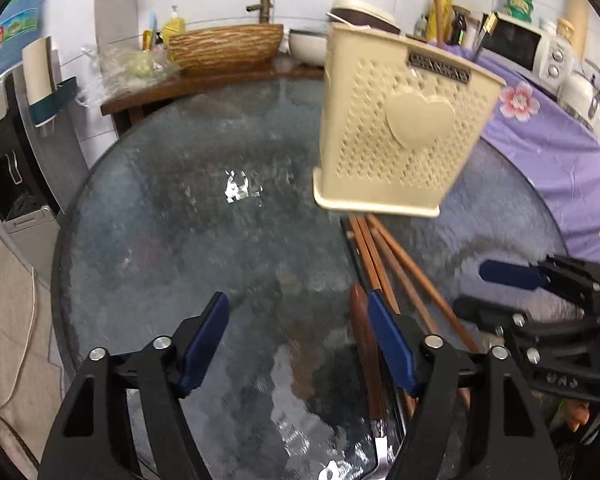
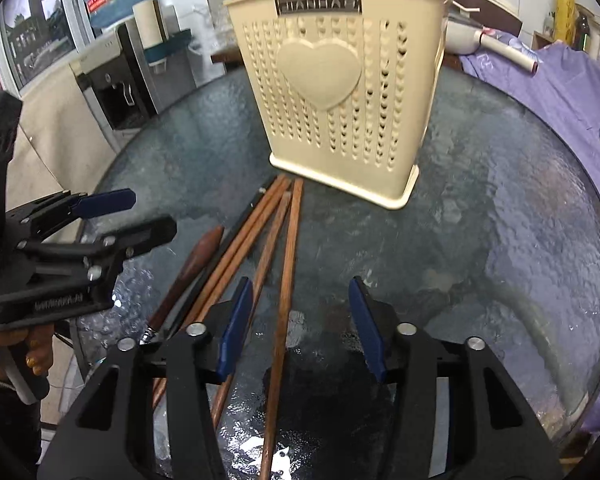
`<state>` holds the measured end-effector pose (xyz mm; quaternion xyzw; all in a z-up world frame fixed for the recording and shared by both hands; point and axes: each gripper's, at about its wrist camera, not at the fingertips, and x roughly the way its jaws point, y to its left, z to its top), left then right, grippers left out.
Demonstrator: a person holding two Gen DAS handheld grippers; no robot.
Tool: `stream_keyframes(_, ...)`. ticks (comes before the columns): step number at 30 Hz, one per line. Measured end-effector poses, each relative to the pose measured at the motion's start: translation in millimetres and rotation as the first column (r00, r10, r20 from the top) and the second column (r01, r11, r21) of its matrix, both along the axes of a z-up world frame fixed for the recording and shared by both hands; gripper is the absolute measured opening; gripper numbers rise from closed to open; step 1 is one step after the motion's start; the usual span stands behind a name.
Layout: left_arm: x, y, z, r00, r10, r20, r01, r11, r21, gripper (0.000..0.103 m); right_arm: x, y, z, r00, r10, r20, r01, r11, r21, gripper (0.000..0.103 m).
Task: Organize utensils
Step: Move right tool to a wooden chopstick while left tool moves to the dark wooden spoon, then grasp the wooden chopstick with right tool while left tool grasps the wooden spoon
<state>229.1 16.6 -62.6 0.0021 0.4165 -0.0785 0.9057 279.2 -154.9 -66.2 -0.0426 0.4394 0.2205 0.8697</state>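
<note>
- The cream perforated plastic utensil holder with a raised heart (image 2: 336,92) stands upright in the upper middle of the right wrist view, on the round textured-glass bench (image 2: 500,248).
- Brown wooden chopsticks (image 2: 288,248) and a dark wooden-handled utensil (image 2: 192,268) lie loose on the bench below it.
- The right gripper (image 2: 300,328) is parted and empty, one chopstick running between its blue pads.
- The left gripper (image 1: 296,344) is also parted and empty.
- Likely step: the first pick-up. Next, close on a chopstick and lift it into the holder.

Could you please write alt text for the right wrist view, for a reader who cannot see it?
The open right gripper hangs over brown chopsticks lying on a round glass table. A cream utensil holder stands upright beyond them. The left gripper is at the left, empty.
</note>
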Motion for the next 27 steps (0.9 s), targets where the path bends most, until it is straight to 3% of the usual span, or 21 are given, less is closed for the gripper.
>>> stream_keyframes(11, -8, -16, -13, 0.994, -0.087, -0.066, 0.087, 0.996, 0.0, 0.052, 7, 15, -15, 0.998, 0.035, -0.055, -0.038, 0.998, -0.057, 0.035)
stream_keyframes(27, -6, -28, -19, 0.986, -0.123, -0.109, 0.13, 0.99, 0.054, 0.038, 14, 27, -19, 0.997, 0.044, -0.062, -0.05, 0.994, -0.1, 0.031)
